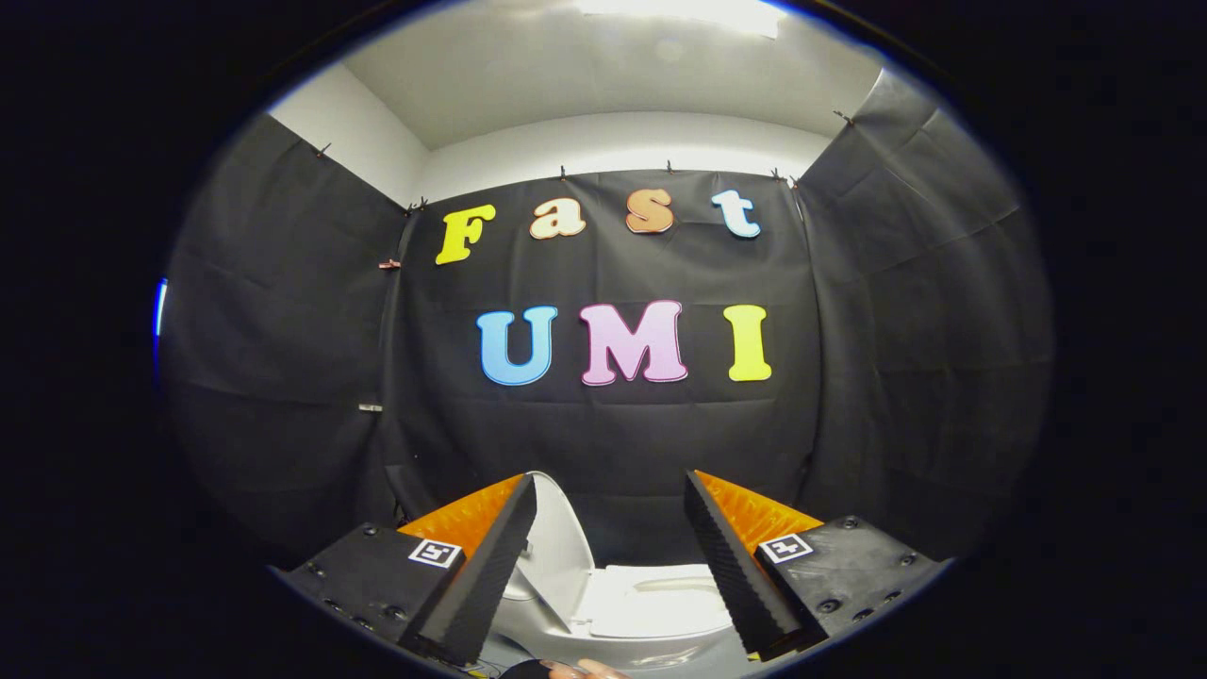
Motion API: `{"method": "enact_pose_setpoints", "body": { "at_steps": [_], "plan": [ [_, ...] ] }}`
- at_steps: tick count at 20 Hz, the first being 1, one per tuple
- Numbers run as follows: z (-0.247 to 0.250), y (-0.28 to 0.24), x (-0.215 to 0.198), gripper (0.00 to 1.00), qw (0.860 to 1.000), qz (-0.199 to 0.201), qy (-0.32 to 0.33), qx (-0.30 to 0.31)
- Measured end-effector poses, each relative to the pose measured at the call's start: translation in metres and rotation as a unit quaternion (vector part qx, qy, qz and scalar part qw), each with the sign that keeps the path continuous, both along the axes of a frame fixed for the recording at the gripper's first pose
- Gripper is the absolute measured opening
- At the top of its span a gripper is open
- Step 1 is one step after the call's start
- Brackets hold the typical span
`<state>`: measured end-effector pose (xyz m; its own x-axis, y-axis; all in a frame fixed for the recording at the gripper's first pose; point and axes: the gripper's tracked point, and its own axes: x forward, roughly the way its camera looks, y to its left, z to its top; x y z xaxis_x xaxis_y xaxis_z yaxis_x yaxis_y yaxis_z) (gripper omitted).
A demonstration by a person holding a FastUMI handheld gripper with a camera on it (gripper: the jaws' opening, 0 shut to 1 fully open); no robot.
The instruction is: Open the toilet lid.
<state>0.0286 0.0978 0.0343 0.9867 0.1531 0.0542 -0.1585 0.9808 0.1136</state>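
Gripper view is looking level at the booth wall, with my tool (611, 566) standing wide open and gripping nothing. Between and beyond its fingers I am seeing the toilet (603, 634), low and near. The toilet lid (556, 552) is standing raised, tilting up just inside the left finger, with the seat (660, 599) lying flat beside it; judging by that, the lid is already up, and I am holding clear with the fingers apart. The bowl's front is cut off below. Something pale, perhaps a fingertip (586, 670), is peeking under the toilet; I cannot tell.
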Motion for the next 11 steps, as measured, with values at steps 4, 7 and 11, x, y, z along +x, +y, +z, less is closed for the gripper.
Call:
{"method": "enact_pose_setpoints", "body": {
  "at_steps": [4,7,11],
  "plan": [
    [-0.004,0.001,0.0,0.99,1.0,-0.001,0.008,0.0],
    [-0.003,0.005,-0.002,0.98,1.0,0.001,0.008,0.0],
    [0.001,0.01,-0.009,0.98,1.0,0.006,0.004,0.0]
  ]
}}
